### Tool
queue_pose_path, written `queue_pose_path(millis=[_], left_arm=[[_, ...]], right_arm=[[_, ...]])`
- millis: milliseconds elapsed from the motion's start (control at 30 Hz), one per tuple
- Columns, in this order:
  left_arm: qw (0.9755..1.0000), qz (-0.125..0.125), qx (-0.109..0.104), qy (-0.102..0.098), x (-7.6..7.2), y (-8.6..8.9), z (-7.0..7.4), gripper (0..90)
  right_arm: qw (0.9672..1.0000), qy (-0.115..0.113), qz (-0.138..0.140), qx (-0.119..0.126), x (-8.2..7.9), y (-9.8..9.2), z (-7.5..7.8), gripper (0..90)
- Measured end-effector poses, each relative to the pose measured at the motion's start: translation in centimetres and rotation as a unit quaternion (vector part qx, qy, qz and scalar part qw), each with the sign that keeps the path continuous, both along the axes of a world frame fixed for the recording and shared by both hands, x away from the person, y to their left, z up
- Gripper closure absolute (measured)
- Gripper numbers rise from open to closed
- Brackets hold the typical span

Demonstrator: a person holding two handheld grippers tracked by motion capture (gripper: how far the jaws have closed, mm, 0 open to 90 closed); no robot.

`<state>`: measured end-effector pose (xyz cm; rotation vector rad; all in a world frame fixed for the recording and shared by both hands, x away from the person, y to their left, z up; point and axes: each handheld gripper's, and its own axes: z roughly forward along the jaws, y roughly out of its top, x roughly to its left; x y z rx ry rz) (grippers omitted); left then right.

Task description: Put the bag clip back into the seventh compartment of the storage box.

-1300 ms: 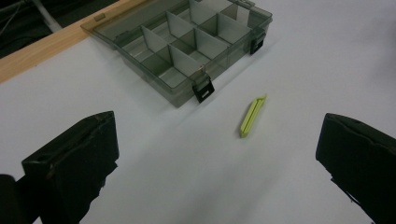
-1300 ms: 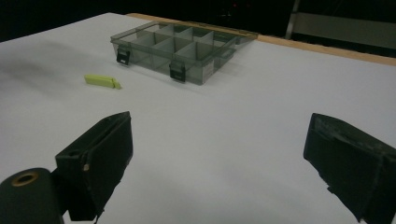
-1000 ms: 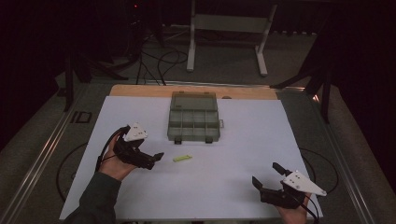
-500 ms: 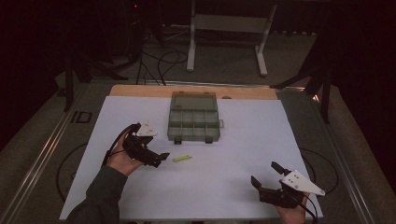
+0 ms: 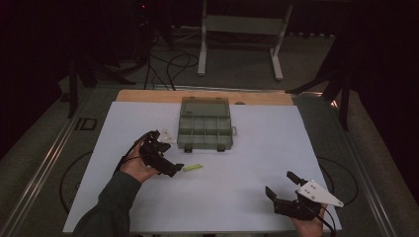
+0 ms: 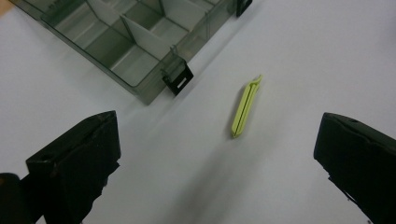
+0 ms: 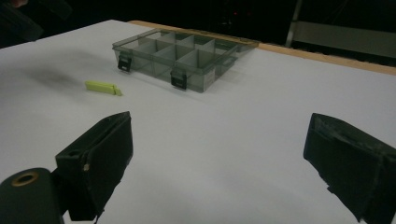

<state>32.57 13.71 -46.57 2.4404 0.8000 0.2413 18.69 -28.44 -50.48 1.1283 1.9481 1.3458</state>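
A white tabletop (image 5: pixel 247 163) carries a clear compartment box (image 5: pixel 205 126) toward twelve o'clock. The left tongs (image 5: pixel 170 168) at nine and the right tongs (image 5: pixel 284 185) at five are both spread wide. A yellow-green clip (image 5: pixel 192 168) lies just beside the left tongs.

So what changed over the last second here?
The left gripper moved right and toward the near edge, closing in on the green clip; its jaws are open with the clip lying between them, not yet gripped. The right gripper, the clip and the box stayed where they were.
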Motion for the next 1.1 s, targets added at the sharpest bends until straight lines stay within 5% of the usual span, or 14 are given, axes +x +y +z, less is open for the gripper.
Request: queue_pose_path(millis=[833,1100], left_arm=[[0.9968,-0.015,0.067,0.042,1.1,-3.0,-3.1,10.4],[0.9949,-0.027,0.08,0.055,1.4,-4.3,-4.0,19.4]], right_arm=[[1.0,0.0,0.001,-0.003,0.0,0.1,-0.1,8.0],[1.0,0.0,0.0,-0.004,0.0,0.0,0.0,8.0]])
